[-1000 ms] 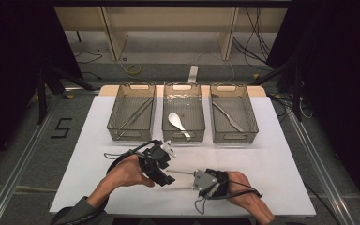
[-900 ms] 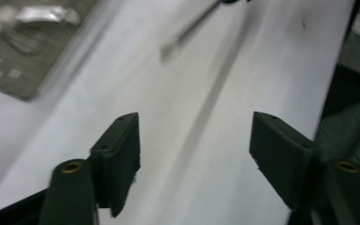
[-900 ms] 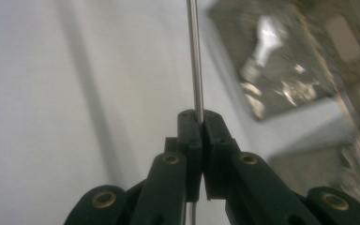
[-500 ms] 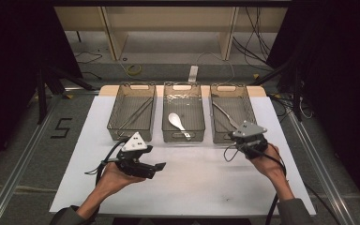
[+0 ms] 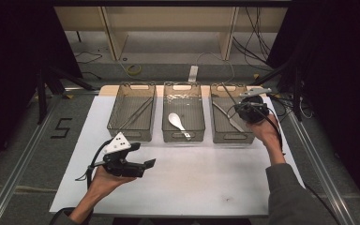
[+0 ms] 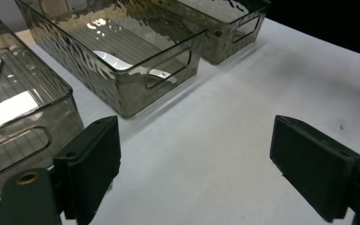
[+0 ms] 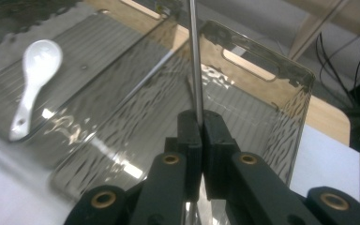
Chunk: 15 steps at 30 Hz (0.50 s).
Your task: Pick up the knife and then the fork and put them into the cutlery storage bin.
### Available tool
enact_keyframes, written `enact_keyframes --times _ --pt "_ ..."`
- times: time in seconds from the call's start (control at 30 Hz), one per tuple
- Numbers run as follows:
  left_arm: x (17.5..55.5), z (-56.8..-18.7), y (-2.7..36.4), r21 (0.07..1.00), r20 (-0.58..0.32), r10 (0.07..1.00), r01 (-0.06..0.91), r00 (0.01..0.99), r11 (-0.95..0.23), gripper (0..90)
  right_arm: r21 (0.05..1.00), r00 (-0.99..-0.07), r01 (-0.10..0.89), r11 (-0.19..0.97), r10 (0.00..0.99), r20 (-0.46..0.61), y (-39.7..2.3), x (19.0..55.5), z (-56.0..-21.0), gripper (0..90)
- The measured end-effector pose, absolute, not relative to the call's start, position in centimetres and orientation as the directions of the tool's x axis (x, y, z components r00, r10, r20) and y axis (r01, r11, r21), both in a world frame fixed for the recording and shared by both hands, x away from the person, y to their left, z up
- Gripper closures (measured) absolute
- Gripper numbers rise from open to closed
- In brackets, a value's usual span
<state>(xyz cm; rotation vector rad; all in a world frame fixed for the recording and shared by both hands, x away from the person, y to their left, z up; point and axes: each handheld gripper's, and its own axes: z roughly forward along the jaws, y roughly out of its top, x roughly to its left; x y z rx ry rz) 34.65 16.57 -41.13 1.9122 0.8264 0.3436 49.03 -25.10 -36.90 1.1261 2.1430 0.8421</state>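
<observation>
My right gripper (image 5: 240, 109) hovers over the right-hand clear bin (image 5: 232, 138), shut on a thin metal utensil (image 5: 228, 94) that sticks up and away from the jaws. In the right gripper view the utensil (image 7: 193, 51) rises straight from the closed gripper (image 7: 200, 123) above that bin (image 7: 262, 52). Another metal utensil (image 5: 229, 120) lies in the bin. My left gripper (image 5: 149, 163) is low over the white table near the front left. Its jaws have just been opening and stand wide with nothing between them (image 6: 197, 140).
Three clear bins stand in a row at the back. The left bin (image 5: 131, 136) holds thin rods and the middle bin (image 5: 183, 137) holds a white spoon (image 5: 176, 121). White table surface (image 5: 206, 183) stretches in front. Dark floor and metal rails flank the table.
The two grippers were close together at the front centre. The right one has risen and gone back-right over the right bin with the utensil. The left one has moved left, its jaws wider.
</observation>
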Motion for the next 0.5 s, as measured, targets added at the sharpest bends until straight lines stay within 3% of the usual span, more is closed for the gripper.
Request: enact_keyframes --times 0.4,0.5 --pt "34.6 -41.4 16.7 0.876 -0.111 0.672 0.391 0.733 -0.283 15.6 0.669 -0.388 0.633 0.389 0.908 -0.161 -25.2 54.3 -40.3 86.7" --pt "34.5 -41.3 16.8 0.878 -0.110 0.675 0.390 0.729 -0.279 15.5 0.681 -0.374 0.644 0.350 0.920 -0.119 -25.1 54.5 -40.6 64.4"
